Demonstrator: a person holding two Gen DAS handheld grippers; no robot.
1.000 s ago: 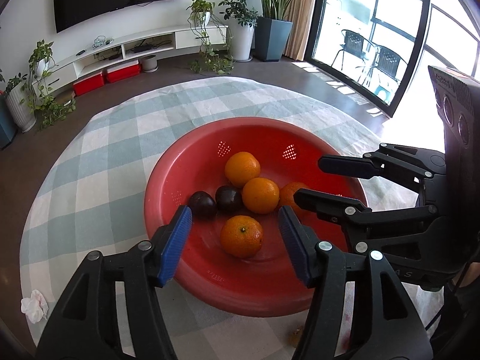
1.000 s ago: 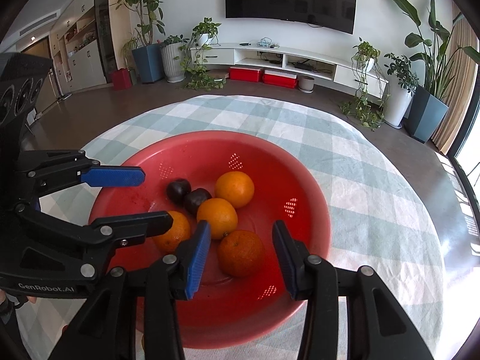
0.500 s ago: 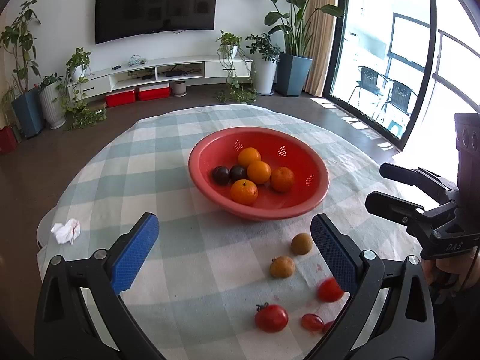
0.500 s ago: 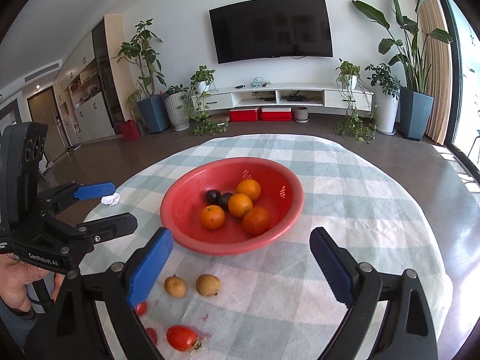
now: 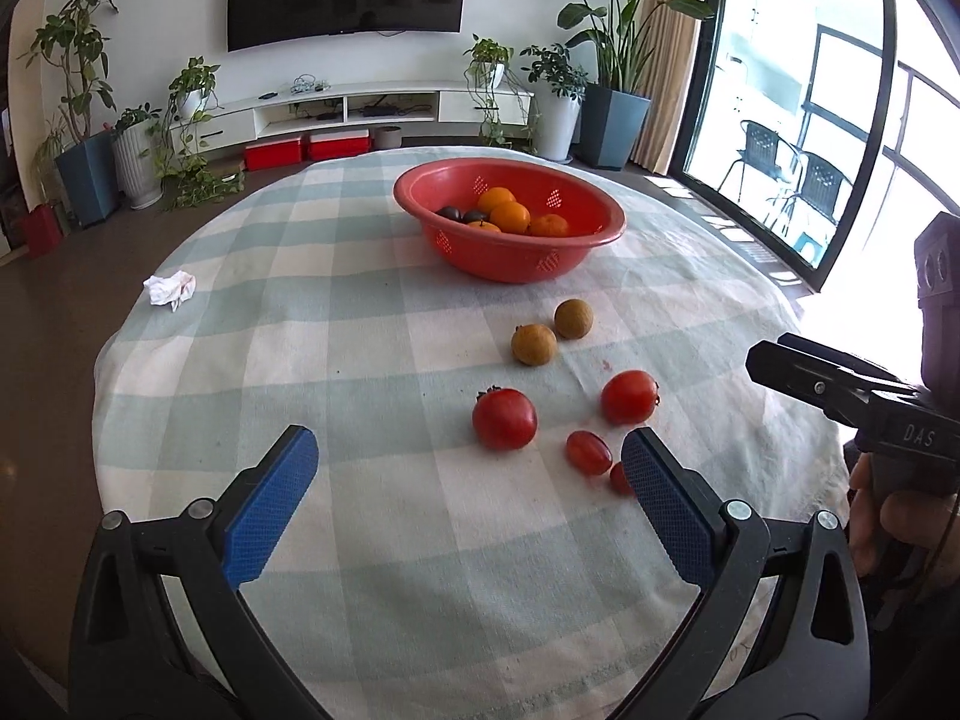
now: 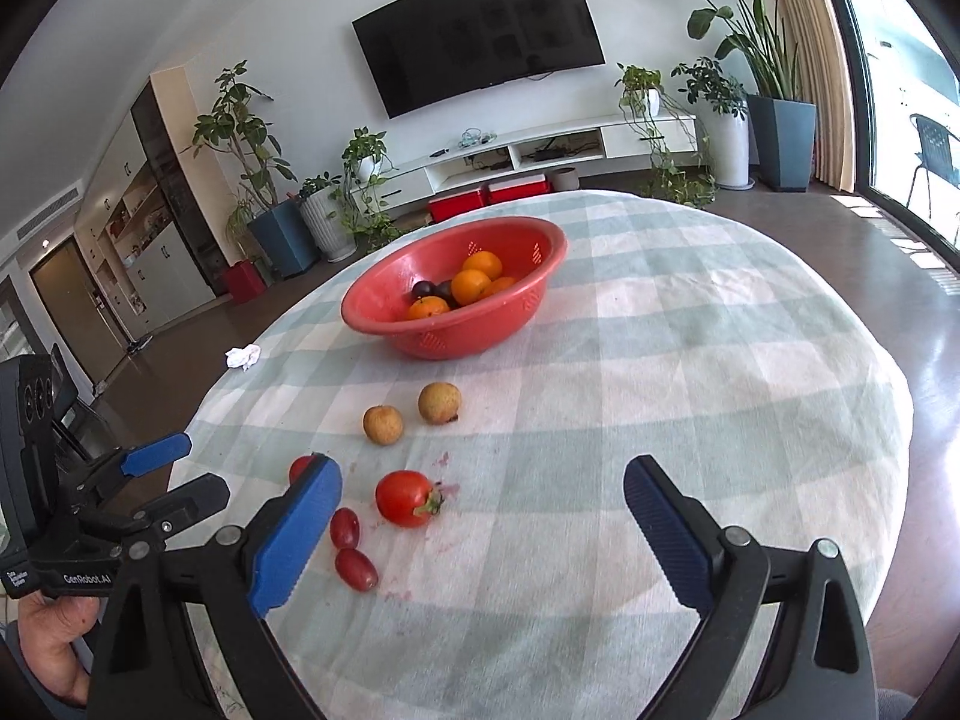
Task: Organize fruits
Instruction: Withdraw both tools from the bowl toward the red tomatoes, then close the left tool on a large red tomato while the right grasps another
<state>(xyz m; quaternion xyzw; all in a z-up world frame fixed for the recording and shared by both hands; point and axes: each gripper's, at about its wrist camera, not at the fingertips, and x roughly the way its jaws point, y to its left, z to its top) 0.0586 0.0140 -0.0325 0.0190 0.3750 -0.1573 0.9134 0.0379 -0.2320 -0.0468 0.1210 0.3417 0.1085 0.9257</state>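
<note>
So the biggest thing here is the round table under a pale green-and-white checked cloth (image 5: 372,324), and everything loose sits on the near half of it, which makes sense since that's where the hands can get at it. Toward the far side is the red perforated plastic bowl (image 5: 510,252), already holding four oranges (image 5: 510,216) and two dark plums (image 5: 450,213), so I'd guess that's the collection point and the job is maybe half done.

Outside the bowl, in a loose cluster: two round red tomatoes (image 5: 504,419), two tan rough-skinned longan-type fruits (image 5: 533,345) just beside each other, and a couple of small red oval grape tomatoes (image 5: 588,452). A crumpled white tissue (image 5: 170,290) lies well apart on the left.

The left gripper (image 5: 468,498) has its blue-padded jaws spread wide with nothing between them, low over the near cloth, and the right gripper (image 6: 480,522) is the same, spread and empty. Looks like a lineup for the next pick.

Compared with a second ago, both were right over the bowl, jaws much narrower around the oranges. Since then they've pulled back and opened up.
</note>
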